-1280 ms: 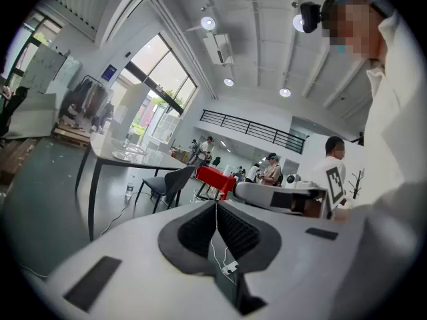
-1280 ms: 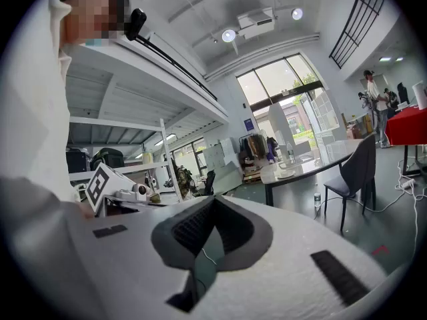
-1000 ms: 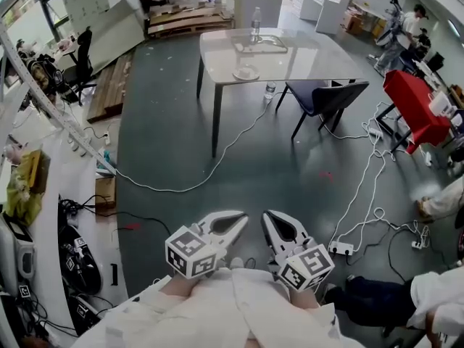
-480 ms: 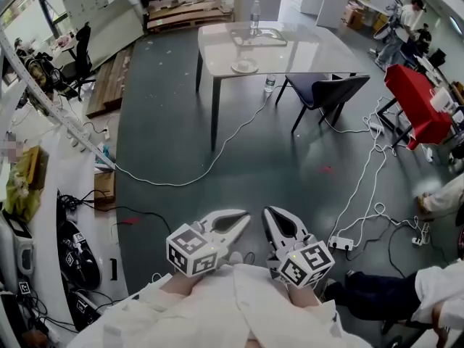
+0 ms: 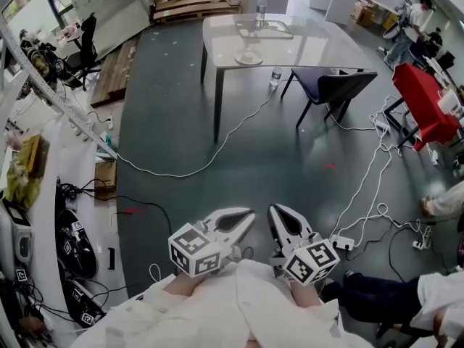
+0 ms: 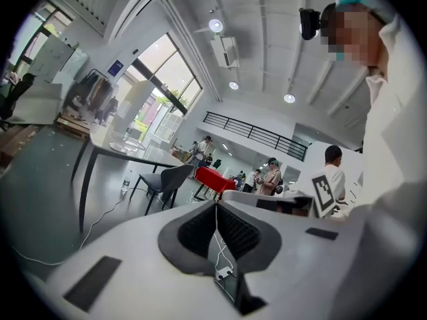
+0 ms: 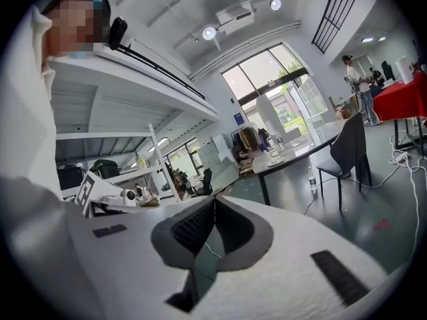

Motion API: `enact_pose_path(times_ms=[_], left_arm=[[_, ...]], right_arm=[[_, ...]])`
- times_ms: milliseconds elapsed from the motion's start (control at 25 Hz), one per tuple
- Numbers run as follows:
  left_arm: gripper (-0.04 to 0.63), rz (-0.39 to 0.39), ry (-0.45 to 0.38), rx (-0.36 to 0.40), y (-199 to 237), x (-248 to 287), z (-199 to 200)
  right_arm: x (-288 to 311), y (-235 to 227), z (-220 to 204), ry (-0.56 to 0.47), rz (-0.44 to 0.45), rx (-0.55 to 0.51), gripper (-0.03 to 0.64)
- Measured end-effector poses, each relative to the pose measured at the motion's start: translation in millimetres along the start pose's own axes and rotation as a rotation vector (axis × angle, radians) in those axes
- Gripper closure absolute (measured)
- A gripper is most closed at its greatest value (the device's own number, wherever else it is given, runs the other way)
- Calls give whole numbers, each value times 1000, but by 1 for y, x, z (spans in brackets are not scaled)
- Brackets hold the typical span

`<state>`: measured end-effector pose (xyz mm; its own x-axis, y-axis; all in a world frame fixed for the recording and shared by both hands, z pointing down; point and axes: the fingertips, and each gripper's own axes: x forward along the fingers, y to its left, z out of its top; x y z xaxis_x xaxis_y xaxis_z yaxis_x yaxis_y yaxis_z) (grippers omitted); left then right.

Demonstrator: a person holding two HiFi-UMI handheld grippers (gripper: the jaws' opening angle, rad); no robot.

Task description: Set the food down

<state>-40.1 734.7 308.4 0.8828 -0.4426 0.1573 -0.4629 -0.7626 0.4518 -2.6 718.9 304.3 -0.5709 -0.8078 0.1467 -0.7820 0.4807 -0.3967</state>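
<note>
- White jaws, lower centre of the head view: your left gripper [image 5: 249, 214] and right gripper [image 5: 276, 210] have dipped slightly in frame since a second ago. The table [image 5: 319, 46] has slid towards the top edge and is well apart from both.
- Left gripper view: jaws pressed together, nothing between them.
- Right gripper view: jaws closed too, and empty. I can't spot any food; only a plate [image 5: 249, 58] on that table, so you've nothing to set down.
</note>
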Motion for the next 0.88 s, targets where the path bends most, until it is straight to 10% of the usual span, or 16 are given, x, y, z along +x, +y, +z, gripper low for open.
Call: enact_pose_path(times_ms=[880], left_arm=[[575, 32, 59, 29, 204, 83, 111]], right_arm=[[199, -91, 79, 16, -36, -26, 614]])
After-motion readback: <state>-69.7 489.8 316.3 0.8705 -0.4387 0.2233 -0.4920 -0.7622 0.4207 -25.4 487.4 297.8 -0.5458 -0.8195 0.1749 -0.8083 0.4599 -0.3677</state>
